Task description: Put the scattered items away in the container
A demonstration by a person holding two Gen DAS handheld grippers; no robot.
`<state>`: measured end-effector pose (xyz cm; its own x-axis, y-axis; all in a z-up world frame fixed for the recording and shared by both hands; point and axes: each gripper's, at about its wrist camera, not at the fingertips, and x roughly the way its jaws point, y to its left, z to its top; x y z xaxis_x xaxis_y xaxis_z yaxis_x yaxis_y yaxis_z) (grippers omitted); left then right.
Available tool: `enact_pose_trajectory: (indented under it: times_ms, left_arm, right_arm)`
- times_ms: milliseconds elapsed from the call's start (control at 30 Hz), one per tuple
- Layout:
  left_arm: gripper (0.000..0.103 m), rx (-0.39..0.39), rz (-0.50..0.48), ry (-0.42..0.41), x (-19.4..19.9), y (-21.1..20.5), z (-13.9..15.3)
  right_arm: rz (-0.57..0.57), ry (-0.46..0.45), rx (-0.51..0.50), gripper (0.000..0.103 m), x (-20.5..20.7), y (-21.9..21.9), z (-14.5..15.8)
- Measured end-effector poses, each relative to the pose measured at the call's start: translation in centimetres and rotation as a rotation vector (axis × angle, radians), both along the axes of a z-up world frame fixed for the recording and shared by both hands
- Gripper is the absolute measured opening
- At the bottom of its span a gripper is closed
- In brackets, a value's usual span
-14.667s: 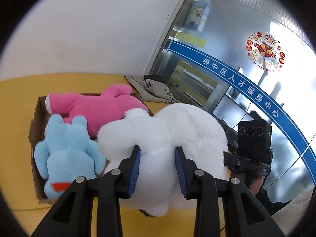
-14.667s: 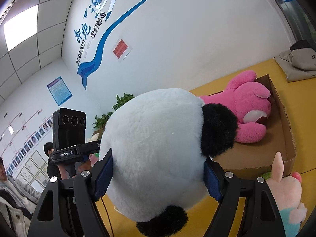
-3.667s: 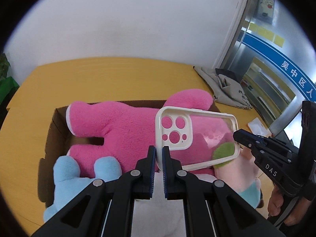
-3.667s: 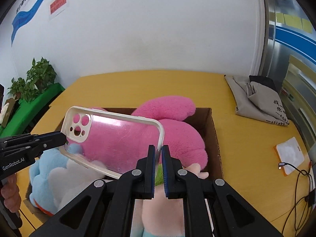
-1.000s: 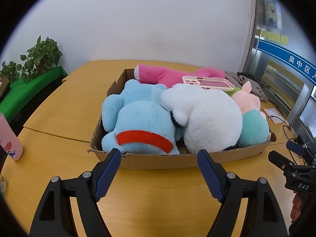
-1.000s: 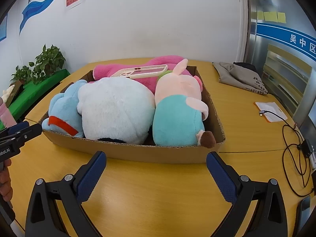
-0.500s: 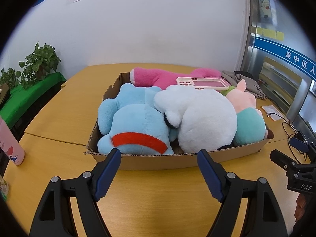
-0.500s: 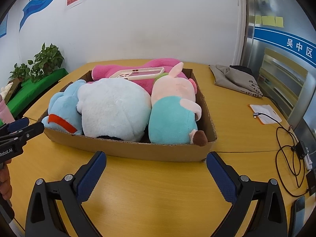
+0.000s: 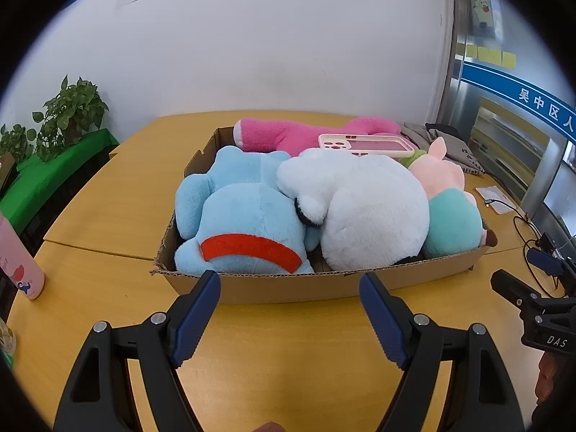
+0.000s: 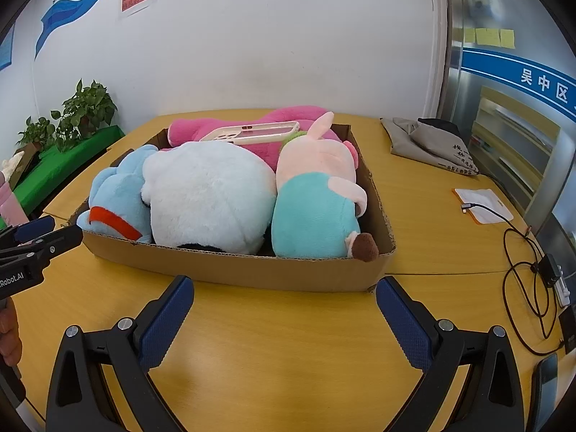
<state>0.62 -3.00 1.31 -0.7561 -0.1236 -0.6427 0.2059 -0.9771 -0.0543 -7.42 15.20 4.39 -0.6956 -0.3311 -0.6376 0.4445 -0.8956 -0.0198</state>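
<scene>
Left tongs [image 9: 289,309]: spread wide, holding nothing, hovering over the bare desk [image 9: 288,360] just short of the box's near wall.
Right tongs [image 10: 282,318]: likewise wide apart and empty, over the desk in front of the box's near right corner.
Cardboard box [image 9: 324,286]: shallow, open-topped, resting on the yellow desk; seen from the left tongs its long axis runs left to right, the near wall facing the camera.
Blue plush [image 9: 237,223]: in the left part of the box, lying on its front, its red band towards the near wall.
White plush [image 9: 367,208]: in the middle, pressed against the blue plush on one side and the pink-and-teal plush on the other; a black patch shows at its underside.
Pink-and-teal plush [image 10: 316,198]: at the right end, long axis running front to back, pink ear pointing to the far wall, brown-tipped end at the near right corner.
Magenta plush [image 9: 306,136]: along the far wall, stretched left to right.
Phone case [image 9: 365,144]: lying flat on top of the magenta plush, long axis left to right, camera cut-outs at its left end.
Grey cloth bag [image 10: 432,145]: on the desk, right of the box and apart from it.
White card [image 10: 484,205]: near the right edge of the desk, a black cable [image 10: 518,252] touching it.
Pink bottle [image 9: 18,259]: upright at the desk's left edge.
Potted plants [image 10: 86,115]: on a green ledge beyond the desk's left side.
</scene>
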Motion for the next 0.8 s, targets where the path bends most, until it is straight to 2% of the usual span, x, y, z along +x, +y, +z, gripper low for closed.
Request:
enact_pose_trajectory:
  times_ms: [633,800]
  left_arm:
    - [0.079,-0.015,-0.021,-0.015,-0.31,0.95,-0.67]
    - [0.079,-0.057,0.007,-0.028,-0.22,0.98,-0.93]
  right_arm:
    - [-0.001,0.007,0.007,0.103,0.27,0.12,0.01]
    - [-0.007,0.002,0.006,0.103,0.23,0.16,-0.1]
